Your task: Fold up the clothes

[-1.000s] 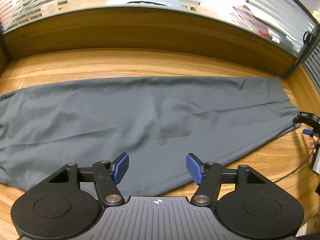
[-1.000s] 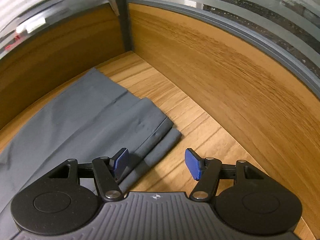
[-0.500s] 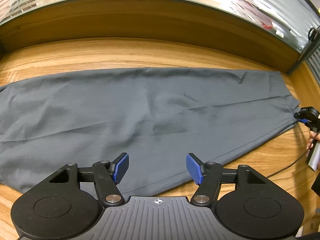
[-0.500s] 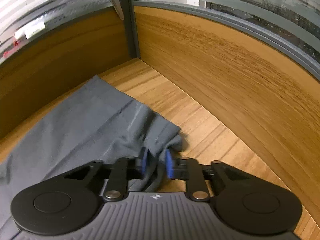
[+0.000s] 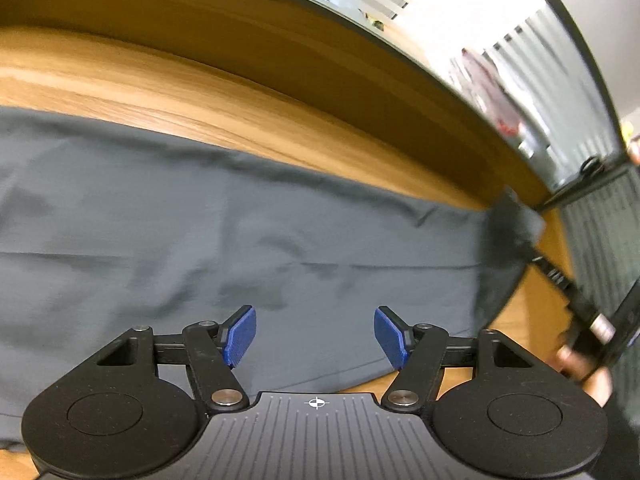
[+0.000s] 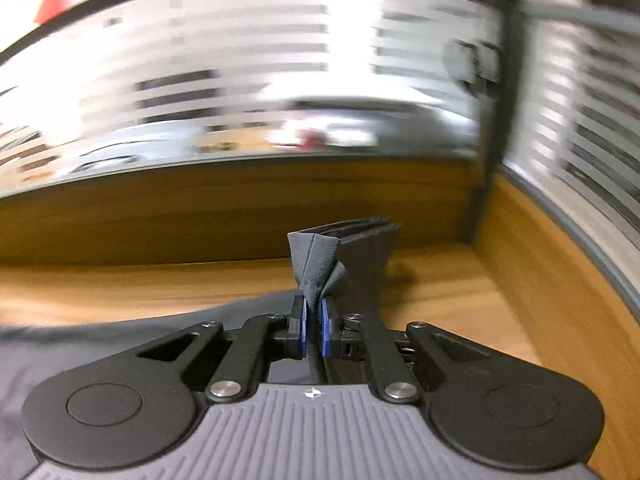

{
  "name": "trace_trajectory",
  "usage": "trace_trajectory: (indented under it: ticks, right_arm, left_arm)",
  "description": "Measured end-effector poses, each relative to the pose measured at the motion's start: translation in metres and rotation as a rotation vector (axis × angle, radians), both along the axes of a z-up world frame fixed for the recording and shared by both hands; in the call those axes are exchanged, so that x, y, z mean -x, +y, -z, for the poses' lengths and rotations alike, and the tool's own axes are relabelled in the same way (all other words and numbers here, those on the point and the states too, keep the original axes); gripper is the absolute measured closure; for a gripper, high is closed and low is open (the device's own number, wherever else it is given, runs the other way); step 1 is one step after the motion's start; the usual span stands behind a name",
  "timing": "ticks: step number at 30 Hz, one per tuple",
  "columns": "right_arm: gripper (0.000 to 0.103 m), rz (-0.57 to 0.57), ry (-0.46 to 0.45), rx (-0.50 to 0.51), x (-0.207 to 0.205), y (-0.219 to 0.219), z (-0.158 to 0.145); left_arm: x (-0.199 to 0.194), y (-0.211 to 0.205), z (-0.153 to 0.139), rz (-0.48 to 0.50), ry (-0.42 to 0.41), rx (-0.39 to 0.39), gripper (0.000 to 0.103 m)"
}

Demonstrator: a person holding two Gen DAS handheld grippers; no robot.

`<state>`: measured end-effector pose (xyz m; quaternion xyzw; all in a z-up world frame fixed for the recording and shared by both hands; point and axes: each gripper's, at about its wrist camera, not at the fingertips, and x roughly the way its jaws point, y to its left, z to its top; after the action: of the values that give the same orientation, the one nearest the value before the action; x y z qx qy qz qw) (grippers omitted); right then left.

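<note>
A dark grey garment (image 5: 200, 240) lies spread flat across the wooden table. My left gripper (image 5: 316, 334) hovers open over its near edge, with nothing between the blue pads. In the right wrist view my right gripper (image 6: 313, 334) has its jaws closing on the garment's folded hem (image 6: 320, 260), which the pads pinch and hold raised off the table. The rest of the cloth (image 6: 120, 328) trails down to the left. In the left wrist view the lifted end (image 5: 504, 232) shows blurred at the right, beside the other gripper's black body (image 5: 580, 308).
The wooden table (image 5: 180, 92) is bounded by a wooden back panel (image 6: 200, 216) and a side panel (image 6: 560, 248) meeting at a dark corner post (image 6: 484, 184). Striped frosted glass (image 6: 240, 60) rises above. A person's hand (image 5: 584, 368) is at the right.
My right gripper shut on the garment's hem, then rose and rolled, lifting that end off the table. My left gripper stayed open and tilted as it shifted over the cloth.
</note>
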<state>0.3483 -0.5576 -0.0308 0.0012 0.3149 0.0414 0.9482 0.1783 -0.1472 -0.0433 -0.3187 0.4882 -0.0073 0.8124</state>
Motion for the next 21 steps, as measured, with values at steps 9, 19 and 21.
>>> trace_trajectory:
  ticks: [9, 19, 21]
  right_arm:
    - [0.095, -0.353, 0.104, 0.018, 0.021, 0.094, 0.015]
    - [0.095, -0.555, 0.196, 0.094, 0.045, 0.127, 0.039]
    - [0.095, -0.565, 0.197, 0.091, 0.045, 0.123, 0.038]
  left_arm:
    - [-0.015, 0.005, 0.032, -0.068, 0.016, 0.189, 0.031]
    - [-0.034, -0.005, 0.084, -0.167, 0.094, 0.379, 0.026]
    - [-0.046, -0.01, 0.09, -0.157, 0.101, 0.377, 0.026]
